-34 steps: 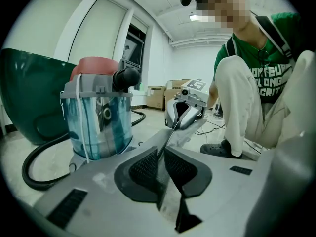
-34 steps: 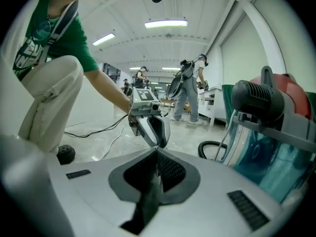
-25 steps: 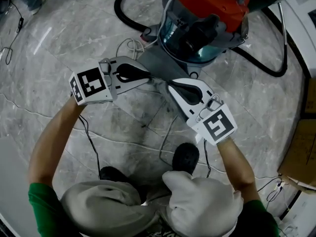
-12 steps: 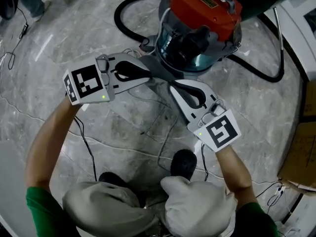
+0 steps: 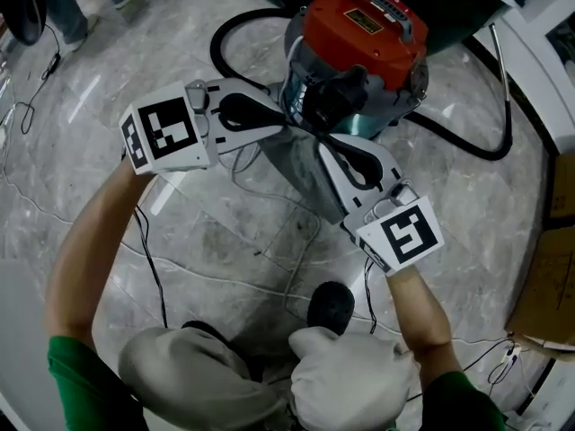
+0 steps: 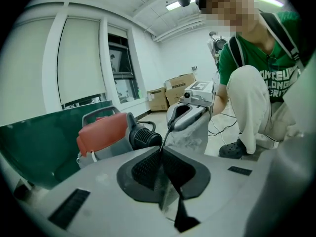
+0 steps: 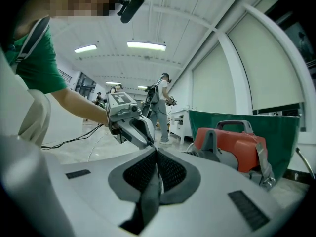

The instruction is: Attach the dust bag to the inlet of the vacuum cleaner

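Both jaws closed. Left gripper pinches one top edge of the limp grey fabric dust bag; right gripper pinches the opposite edge. The bag hangs between them, off the grey marble floor, just before the black ribbed inlet of the red-lidded, clear-bodied vacuum cleaner. Judgement: bag presented, not yet seated. Remaining: align the mouth, push it on.

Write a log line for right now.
left gripper: shut on bag | right gripper: shut on bag | bag: below vacuum inlet
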